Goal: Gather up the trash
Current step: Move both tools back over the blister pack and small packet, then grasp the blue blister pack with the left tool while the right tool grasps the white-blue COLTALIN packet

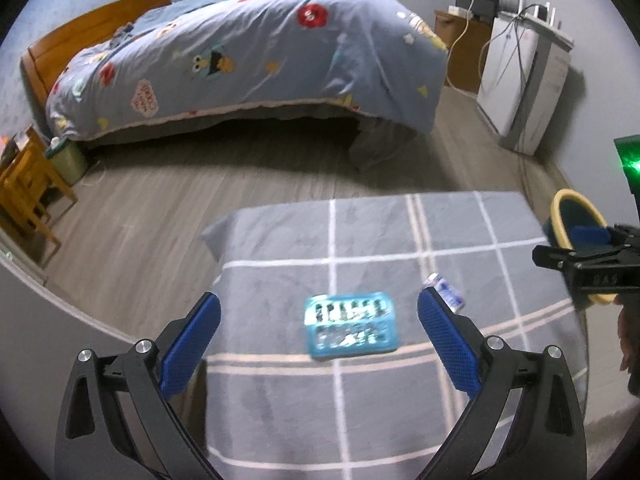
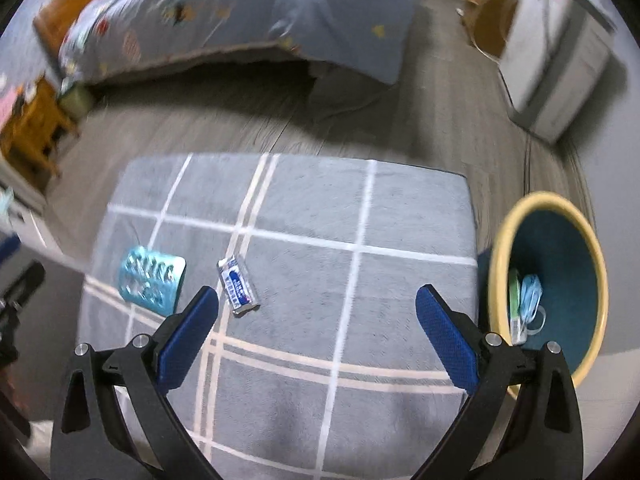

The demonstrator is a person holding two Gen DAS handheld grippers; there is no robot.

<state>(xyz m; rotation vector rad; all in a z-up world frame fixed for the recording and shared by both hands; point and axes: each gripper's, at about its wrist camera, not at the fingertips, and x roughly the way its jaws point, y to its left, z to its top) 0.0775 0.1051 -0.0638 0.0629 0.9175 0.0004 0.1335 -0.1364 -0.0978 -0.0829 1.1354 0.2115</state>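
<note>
From the left wrist, the left gripper hangs spread wide above a teal blister pack on the grey checked cloth; a bed stands beyond. From the right wrist, the right gripper gapes, holding nothing, with a small wrapper on the cloth and the yellow-rimmed bin beside it.

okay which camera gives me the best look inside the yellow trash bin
The right wrist view. It looks down into the yellow trash bin, showing its teal inside with green and light blue scraps already at the bottom. The left wrist view catches only part of the bin at the frame edge, partly blocked by the right gripper.
</note>
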